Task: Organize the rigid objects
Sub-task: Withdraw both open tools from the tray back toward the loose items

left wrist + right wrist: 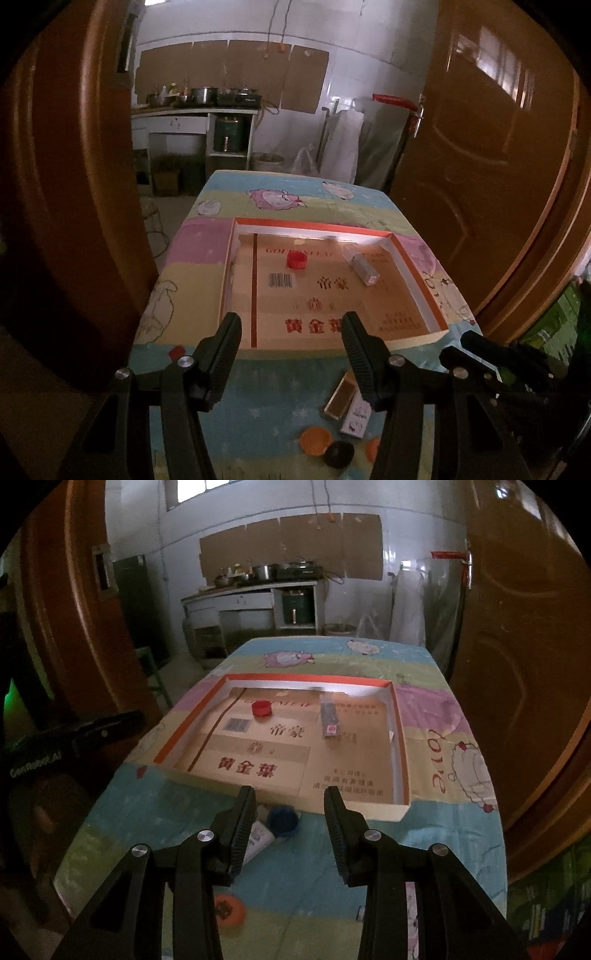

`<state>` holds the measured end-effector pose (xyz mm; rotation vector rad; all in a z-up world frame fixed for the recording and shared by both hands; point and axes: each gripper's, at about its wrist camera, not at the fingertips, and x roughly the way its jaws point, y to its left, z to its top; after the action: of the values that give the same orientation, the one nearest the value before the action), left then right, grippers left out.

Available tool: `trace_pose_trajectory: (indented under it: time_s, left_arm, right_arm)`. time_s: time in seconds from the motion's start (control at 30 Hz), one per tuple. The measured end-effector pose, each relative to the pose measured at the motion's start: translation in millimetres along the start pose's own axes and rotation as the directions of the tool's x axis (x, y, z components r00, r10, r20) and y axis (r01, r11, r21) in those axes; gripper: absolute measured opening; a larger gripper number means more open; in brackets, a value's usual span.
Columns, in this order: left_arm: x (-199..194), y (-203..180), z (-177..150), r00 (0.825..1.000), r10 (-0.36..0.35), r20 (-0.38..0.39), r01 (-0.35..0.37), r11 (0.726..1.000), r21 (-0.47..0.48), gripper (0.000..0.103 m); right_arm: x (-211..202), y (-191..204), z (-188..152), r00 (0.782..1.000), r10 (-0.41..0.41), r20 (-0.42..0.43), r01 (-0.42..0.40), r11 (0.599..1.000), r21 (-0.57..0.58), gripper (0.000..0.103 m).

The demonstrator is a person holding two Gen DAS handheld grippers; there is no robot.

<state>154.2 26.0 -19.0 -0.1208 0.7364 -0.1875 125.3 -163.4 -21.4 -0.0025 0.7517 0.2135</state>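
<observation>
Clearly both grippers, left gripper (291, 325) and right gripper (290, 799), stood apart and empty; a careless reach risked knocking the blue cap (282, 821) off the table (454, 834).

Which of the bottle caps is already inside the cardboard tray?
The red cap, alone, lies in the tray; the orange, black and blue caps lie outside.

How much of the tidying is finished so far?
Done: a red cap and a small clear box already lie in the cardboard tray. In hand: nothing; the left gripper and right gripper are both empty. Left: the orange lid, black cap, blue cap and matchbox on the table.
</observation>
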Motion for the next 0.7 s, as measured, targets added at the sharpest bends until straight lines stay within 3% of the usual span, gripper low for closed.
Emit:
trace_pose_trajectory:
  time_s: [0.7]
  left_arm:
    - [-45,-18,-43,0.998,0.046,0.053,-0.049,0.997,0.057,0.056]
  right_arm:
    - [-38,13,-35,1.0,0.023,0.01,-0.023,0.999,-0.042,0.04]
